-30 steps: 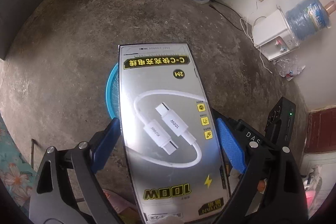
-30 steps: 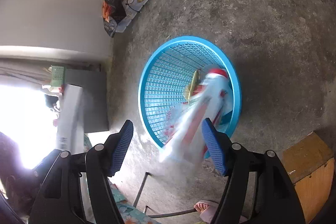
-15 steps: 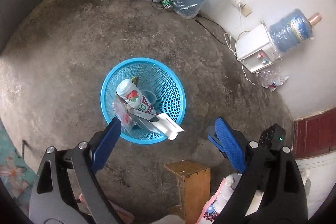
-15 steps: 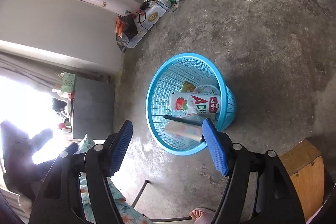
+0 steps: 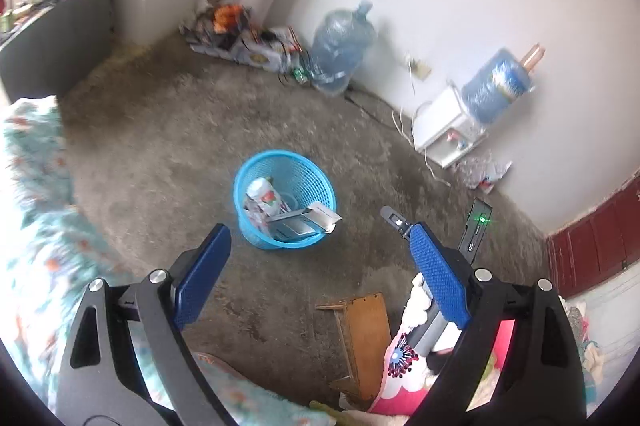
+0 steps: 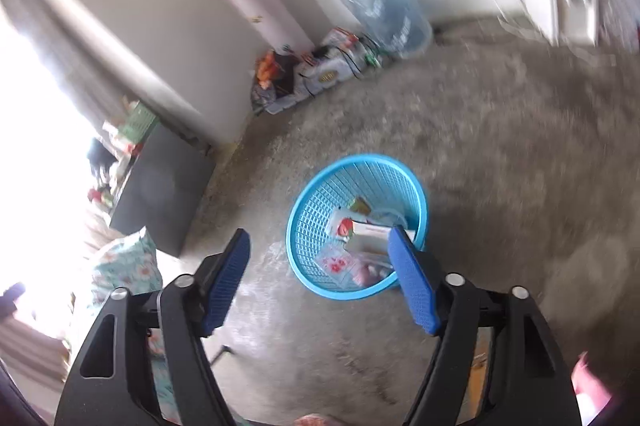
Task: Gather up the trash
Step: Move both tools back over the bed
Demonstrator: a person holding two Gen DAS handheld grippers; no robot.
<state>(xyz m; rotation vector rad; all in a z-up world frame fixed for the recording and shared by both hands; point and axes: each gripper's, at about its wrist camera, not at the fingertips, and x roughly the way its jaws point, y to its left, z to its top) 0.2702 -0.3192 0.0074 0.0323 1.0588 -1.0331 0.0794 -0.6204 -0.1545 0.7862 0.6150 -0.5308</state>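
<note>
A blue mesh basket (image 5: 258, 170) stands on the concrete floor, also in the right wrist view (image 6: 308, 202). It holds a white strawberry-print bottle (image 5: 266, 196), the grey cable box (image 5: 294, 226) leaning over its rim, and wrappers (image 6: 340, 262). My left gripper (image 5: 316, 266) is open and empty, high above and short of the basket. My right gripper (image 6: 320, 278) is open and empty, also raised above the basket's near side.
A small wooden stool (image 5: 364, 334) stands near me. Water jugs (image 5: 340, 50), a white dispenser (image 5: 448, 130), cables and clutter (image 5: 244, 38) line the far wall. A floral-covered bed (image 5: 36, 218) is on the left, a grey cabinet (image 6: 160, 186) by the window.
The cable box left my left gripper and the bottle left my right gripper; both now lie in the basket. Both grippers have risen and drawn back from it.
</note>
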